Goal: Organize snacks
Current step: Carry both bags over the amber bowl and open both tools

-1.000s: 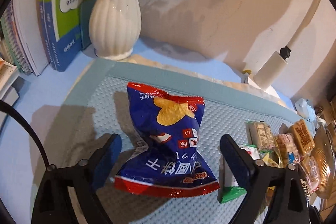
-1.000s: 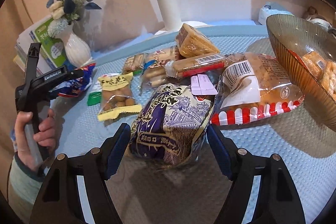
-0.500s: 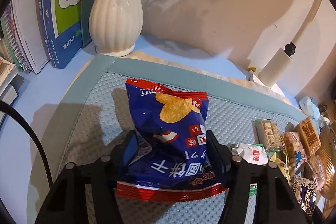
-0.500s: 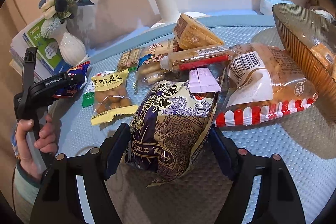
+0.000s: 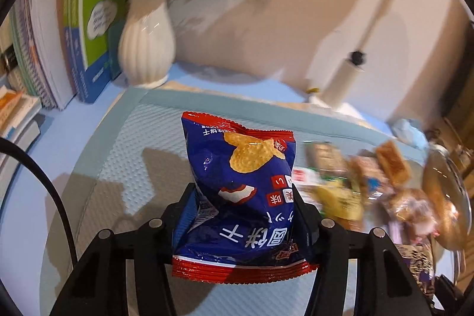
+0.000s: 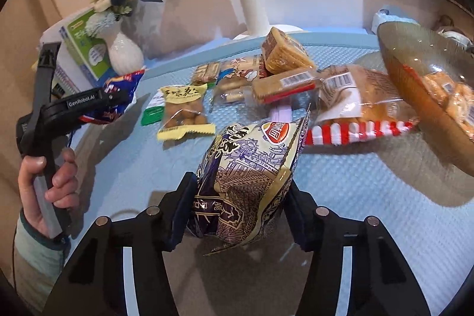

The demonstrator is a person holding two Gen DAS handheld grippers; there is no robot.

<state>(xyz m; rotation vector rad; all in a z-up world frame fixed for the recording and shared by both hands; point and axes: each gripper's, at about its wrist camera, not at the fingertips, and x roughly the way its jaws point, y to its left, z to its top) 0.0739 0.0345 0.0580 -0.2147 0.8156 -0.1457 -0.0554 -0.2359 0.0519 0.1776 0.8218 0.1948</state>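
My left gripper [image 5: 246, 212] is shut on a blue and red chip bag [image 5: 240, 185] and holds it above the light-blue mat [image 5: 139, 138]. The same bag [image 6: 118, 96] and left gripper [image 6: 118, 98] show at the left of the right wrist view. My right gripper [image 6: 240, 206] is shut on a purple and cream snack bag [image 6: 248, 176], lifted off the mat. An amber glass bowl [image 6: 420, 85] with snacks inside stands at the right. Several snack packets lie mid-mat, among them a yellow peanut pack [image 6: 183, 111] and a red-striped bread bag [image 6: 355, 111].
A white vase [image 5: 145, 49] with flowers and upright books [image 5: 86, 19] stand at the back left. A white lamp post [image 6: 251, 5] rises at the back of the mat. The glass bowl also shows at the far right of the left wrist view [image 5: 447, 197].
My left gripper closed on the chip bag and lifted it. My right gripper closed on the purple snack bag and raised it off the mat.
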